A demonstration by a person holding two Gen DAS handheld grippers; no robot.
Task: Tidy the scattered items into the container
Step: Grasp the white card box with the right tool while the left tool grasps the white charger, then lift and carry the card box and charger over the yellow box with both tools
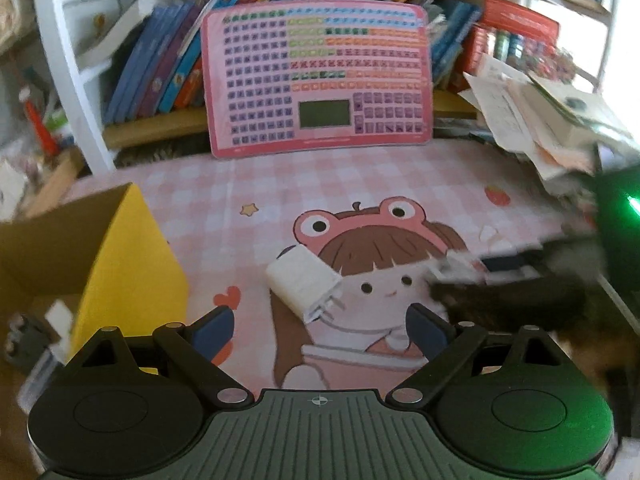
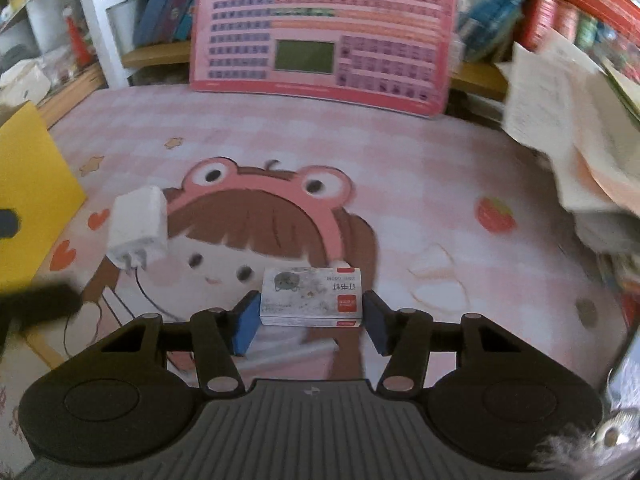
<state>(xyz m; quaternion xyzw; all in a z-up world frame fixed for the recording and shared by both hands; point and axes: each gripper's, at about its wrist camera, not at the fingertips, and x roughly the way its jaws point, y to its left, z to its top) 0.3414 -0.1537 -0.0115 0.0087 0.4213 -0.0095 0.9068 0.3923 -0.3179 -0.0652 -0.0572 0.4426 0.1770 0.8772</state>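
A white charger plug (image 1: 304,280) with its prongs toward me lies on the pink cartoon desk mat (image 1: 360,184), just ahead of my left gripper (image 1: 320,316), which is open and empty. The same charger (image 2: 138,228) shows at the left of the right wrist view. My right gripper (image 2: 312,304) holds a small white staple box (image 2: 312,296) with a red label; both blue pads touch its ends. The container, a cardboard box with a yellow outer side (image 1: 132,264), stands at the left of the mat, and its yellow side (image 2: 28,184) also shows at the left edge of the right wrist view.
A pink button board (image 1: 320,80) leans against a shelf of books (image 1: 168,64) at the back. A loose pile of papers (image 1: 540,120) overhangs the mat's right side. Small items lie inside the cardboard box (image 1: 24,332).
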